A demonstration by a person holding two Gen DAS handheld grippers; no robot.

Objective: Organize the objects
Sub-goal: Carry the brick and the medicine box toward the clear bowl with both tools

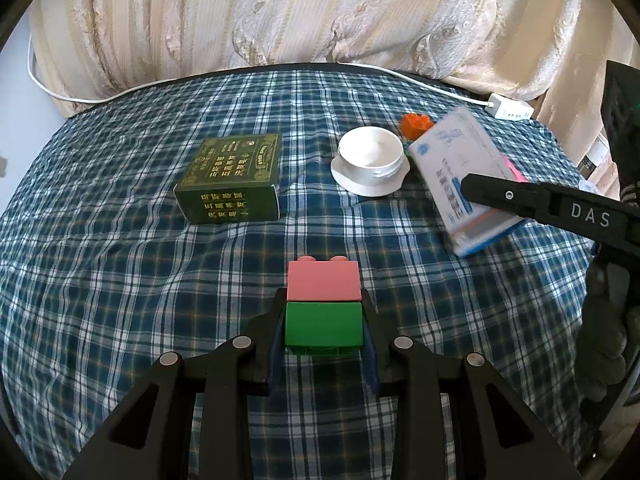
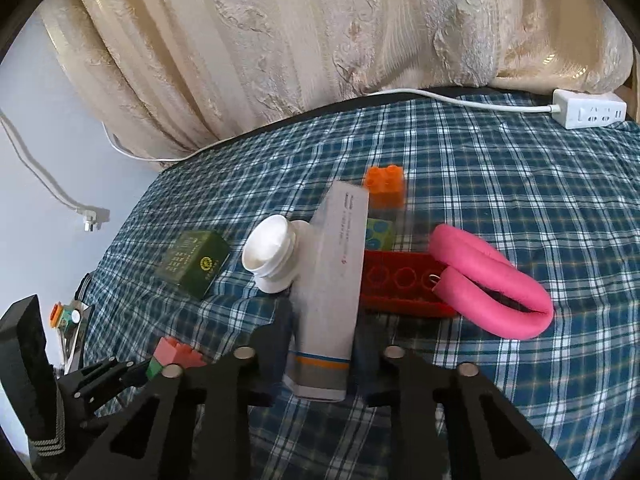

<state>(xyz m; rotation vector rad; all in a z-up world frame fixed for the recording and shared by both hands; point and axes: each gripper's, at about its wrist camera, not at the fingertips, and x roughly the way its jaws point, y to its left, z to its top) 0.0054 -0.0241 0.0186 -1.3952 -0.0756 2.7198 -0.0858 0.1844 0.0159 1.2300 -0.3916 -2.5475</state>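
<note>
We've got two fisheye views here, one riding on each gripper, both looking forward and steeply down along the fingers at a table with a blue plaid cloth [image 1: 120, 280], cream curtain [image 1: 280, 12] behind. The left one sits close over the near middle of the table, facing the curtain. The right one hangs further right, also close, angled a bit leftward. Both catch the green box [image 1: 230, 178] [image 2: 194, 262], the white lid [image 1: 370, 160] [image 2: 270, 254] and the white power strip [image 1: 510, 108] [image 2: 588, 110]. Each also sees the other gripper at its edge: right gripper [image 1: 466, 188], left gripper [image 2: 136, 368].
</note>
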